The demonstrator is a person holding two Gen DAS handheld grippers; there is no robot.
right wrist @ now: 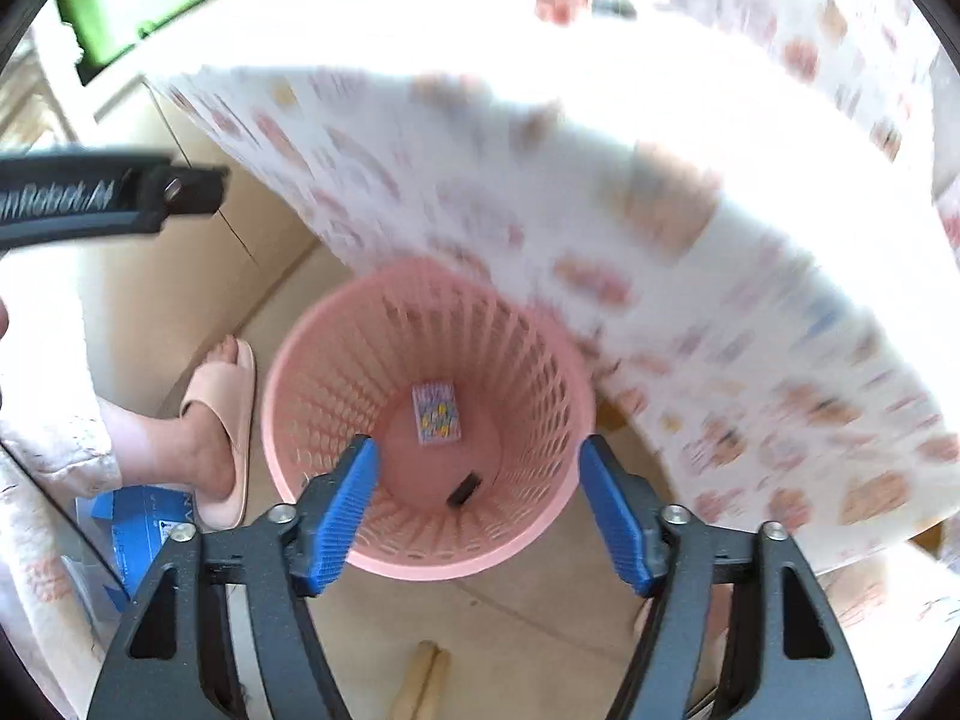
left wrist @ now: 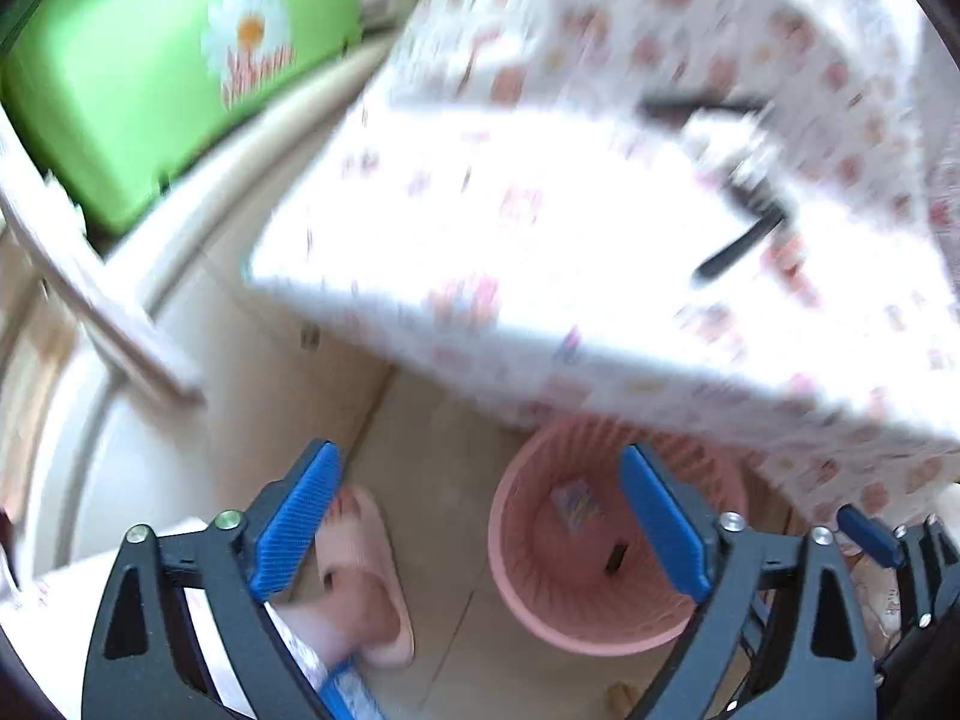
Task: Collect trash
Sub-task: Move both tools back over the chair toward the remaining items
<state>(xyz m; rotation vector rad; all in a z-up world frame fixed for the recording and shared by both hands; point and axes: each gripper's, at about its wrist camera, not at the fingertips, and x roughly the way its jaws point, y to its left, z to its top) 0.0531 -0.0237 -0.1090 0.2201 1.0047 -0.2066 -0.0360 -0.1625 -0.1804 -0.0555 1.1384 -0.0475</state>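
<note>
A pink slatted waste basket (right wrist: 312, 372) stands on the floor beside the table; it also shows in the left wrist view (left wrist: 522, 576). Inside lie a small patterned wrapper (right wrist: 436, 414) and a small black piece (right wrist: 463, 489); both also show in the left wrist view, the wrapper (left wrist: 577, 504) and the black piece (left wrist: 615, 558). My right gripper (right wrist: 477, 504) is open and empty above the basket's near rim. My left gripper (left wrist: 477, 519) is open and empty, above the floor at the basket's left. A dark object (left wrist: 741, 204) lies blurred on the table.
A table with a floral cloth (right wrist: 660, 210) overhangs the basket; it also shows in the left wrist view (left wrist: 540, 210). A foot in a pink slipper (right wrist: 219, 426) stands left of the basket. A green box (left wrist: 150, 72) sits at the back left. A blue pack (right wrist: 138, 528) lies on the floor.
</note>
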